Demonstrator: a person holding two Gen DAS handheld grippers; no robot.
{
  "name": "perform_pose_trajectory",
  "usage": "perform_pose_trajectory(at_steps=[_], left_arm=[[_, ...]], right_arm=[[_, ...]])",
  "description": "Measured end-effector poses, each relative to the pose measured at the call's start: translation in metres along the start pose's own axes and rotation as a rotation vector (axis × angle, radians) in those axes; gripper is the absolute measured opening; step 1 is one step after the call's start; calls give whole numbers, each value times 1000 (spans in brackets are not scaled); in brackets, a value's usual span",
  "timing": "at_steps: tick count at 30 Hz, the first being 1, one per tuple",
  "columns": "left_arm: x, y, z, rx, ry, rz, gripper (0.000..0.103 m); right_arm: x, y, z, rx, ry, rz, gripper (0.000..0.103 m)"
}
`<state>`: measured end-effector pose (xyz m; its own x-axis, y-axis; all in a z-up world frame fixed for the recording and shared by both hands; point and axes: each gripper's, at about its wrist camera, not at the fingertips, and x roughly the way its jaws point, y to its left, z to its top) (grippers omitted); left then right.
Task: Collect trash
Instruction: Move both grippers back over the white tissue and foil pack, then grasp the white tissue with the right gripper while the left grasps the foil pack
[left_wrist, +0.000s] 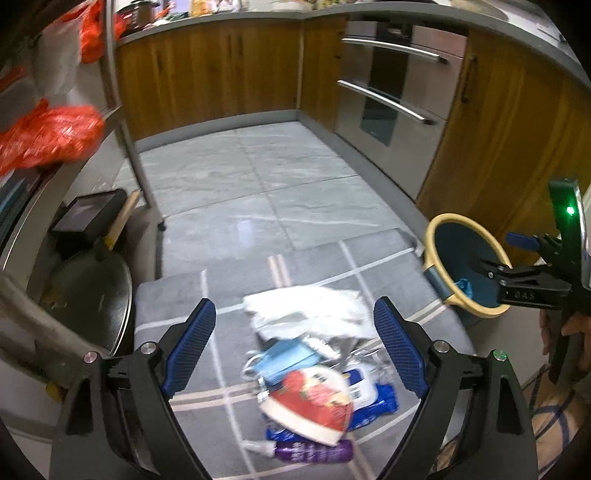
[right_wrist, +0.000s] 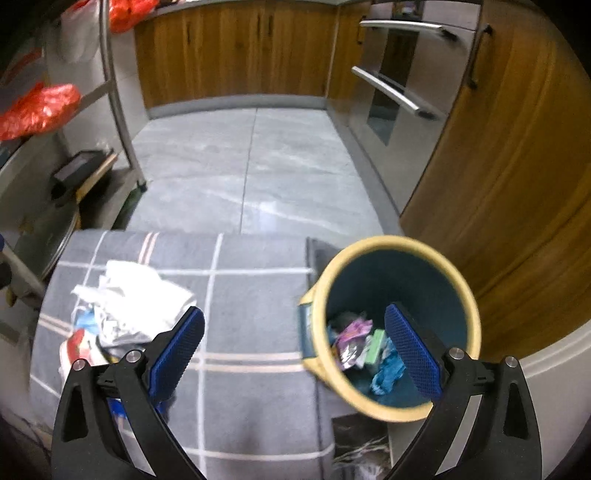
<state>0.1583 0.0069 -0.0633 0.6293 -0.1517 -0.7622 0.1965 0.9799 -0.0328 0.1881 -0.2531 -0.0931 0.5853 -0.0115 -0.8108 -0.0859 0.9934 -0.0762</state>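
Observation:
A heap of trash lies on a grey checked mat (left_wrist: 229, 291): crumpled white paper (left_wrist: 306, 310), a red and white wrapper (left_wrist: 310, 402), a blue packet (left_wrist: 369, 398) and a purple tube (left_wrist: 314, 450). My left gripper (left_wrist: 295, 347) is open and empty just above this heap. A round bin with a yellow rim (right_wrist: 399, 243) and dark blue inside stands at the mat's right edge and holds several wrappers (right_wrist: 365, 347). My right gripper (right_wrist: 295, 350) is open and empty, its right finger over the bin's mouth. The heap also shows in the right wrist view (right_wrist: 125, 306).
Wooden cabinets (left_wrist: 207, 77) and a steel oven with two bar handles (left_wrist: 391, 99) line the back and right. A metal rack (left_wrist: 122, 122) with red bags (left_wrist: 48, 136), a black box (left_wrist: 88, 214) and a round pan lid (left_wrist: 92, 291) stands on the left.

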Motion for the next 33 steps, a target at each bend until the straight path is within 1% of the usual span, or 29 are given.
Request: perform_pose_trajectory(at_steps=[4,9,12,16,22,25,29,31,32,33], left_arm=[[9,14,-14,-22,24,24,86],[26,26,-26,-42,65,34,86],[38,31,-29,-54,90,29,86],[55,37,-30,-88,127,17,86],[70,40,-27,-87,150,41,86],[77,43,-28,-97,172,48,86],[83,44,-28,-101,189,49,86],[84,43,-27,-96,188,45,86],[85,42,-26,-92,188,46,86],[87,42,-26,-89,190,47,86]], right_arm=[[4,23,1,-62,2,12,97],[17,45,8,-76,-3,62,97],[36,60,11,-92,-5,86,97],[64,79,12,-122,26,122,96],[92,103,15,-156,49,199,94],[107,114,14,-183,73,220,85],[127,126,8,-218,129,232,68],[133,128,6,-222,151,243,55],[137,129,5,-225,171,255,42],[140,129,3,-229,186,258,26]])
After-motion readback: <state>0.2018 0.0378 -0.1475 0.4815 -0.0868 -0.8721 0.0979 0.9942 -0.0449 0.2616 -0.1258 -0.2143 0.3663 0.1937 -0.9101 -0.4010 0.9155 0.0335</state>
